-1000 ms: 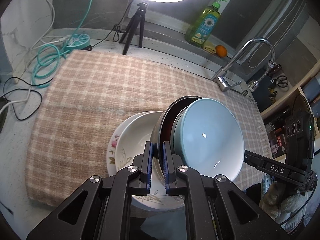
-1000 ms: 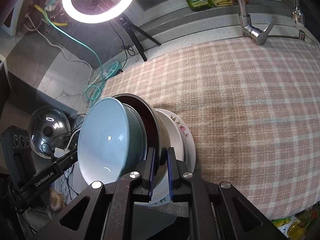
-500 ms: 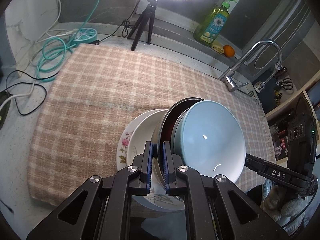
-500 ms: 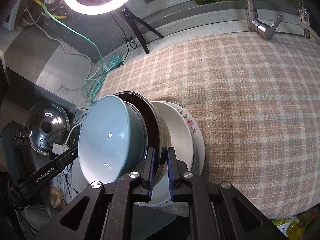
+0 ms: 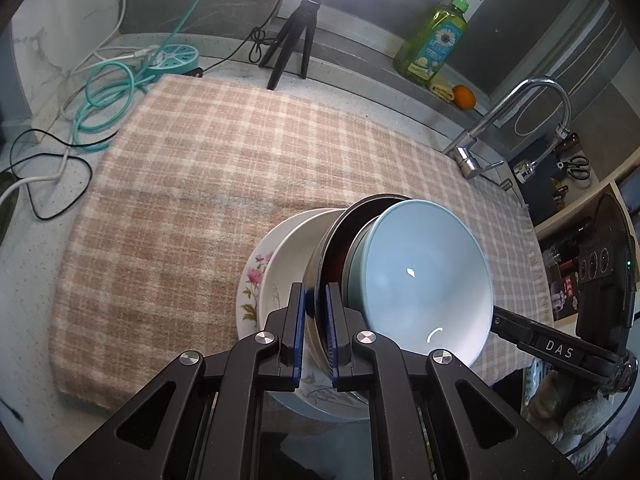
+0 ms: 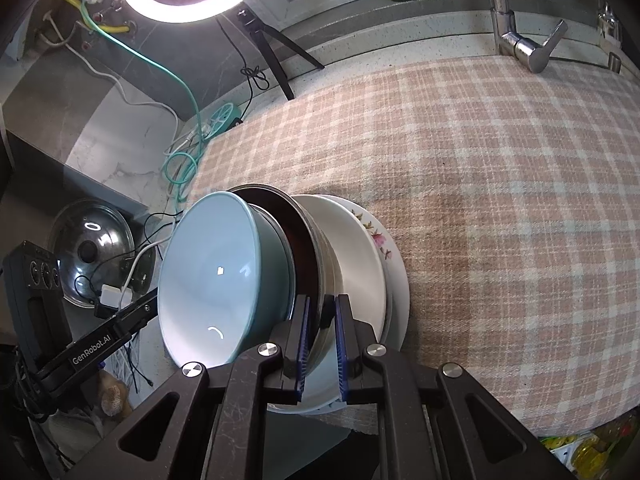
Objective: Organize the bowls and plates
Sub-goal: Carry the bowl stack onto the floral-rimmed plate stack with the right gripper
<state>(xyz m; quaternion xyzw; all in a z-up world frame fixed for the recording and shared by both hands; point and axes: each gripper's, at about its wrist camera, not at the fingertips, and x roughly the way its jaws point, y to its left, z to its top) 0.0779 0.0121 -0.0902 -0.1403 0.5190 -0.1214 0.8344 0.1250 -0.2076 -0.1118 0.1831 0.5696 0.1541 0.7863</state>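
A light blue bowl (image 5: 420,280) (image 6: 212,276) sits nested inside a steel bowl (image 5: 340,236) (image 6: 308,236) with a dark inside. My left gripper (image 5: 316,320) is shut on the steel bowl's rim on one side. On the opposite side my right gripper (image 6: 322,328) is shut on the same rim. Just under them a white bowl (image 5: 294,248) (image 6: 354,256) rests on a floral plate (image 5: 250,284) (image 6: 386,242), near the front edge of the checked cloth (image 5: 208,168) (image 6: 500,168). Whether the steel bowl touches the white bowl cannot be told.
A ring light tripod (image 5: 294,36), a green soap bottle (image 5: 434,40) and an orange (image 5: 464,96) stand at the back. A faucet (image 5: 500,120) rises at the right. Teal cable and a power reel (image 5: 172,58) lie back left. A pot lid (image 6: 90,252) sits beyond the counter's left end.
Both grippers keep their hold on the steel bowl's rim. The views have shifted slightly, and a little more of the white bowl and floral plate shows beside the held bowls.
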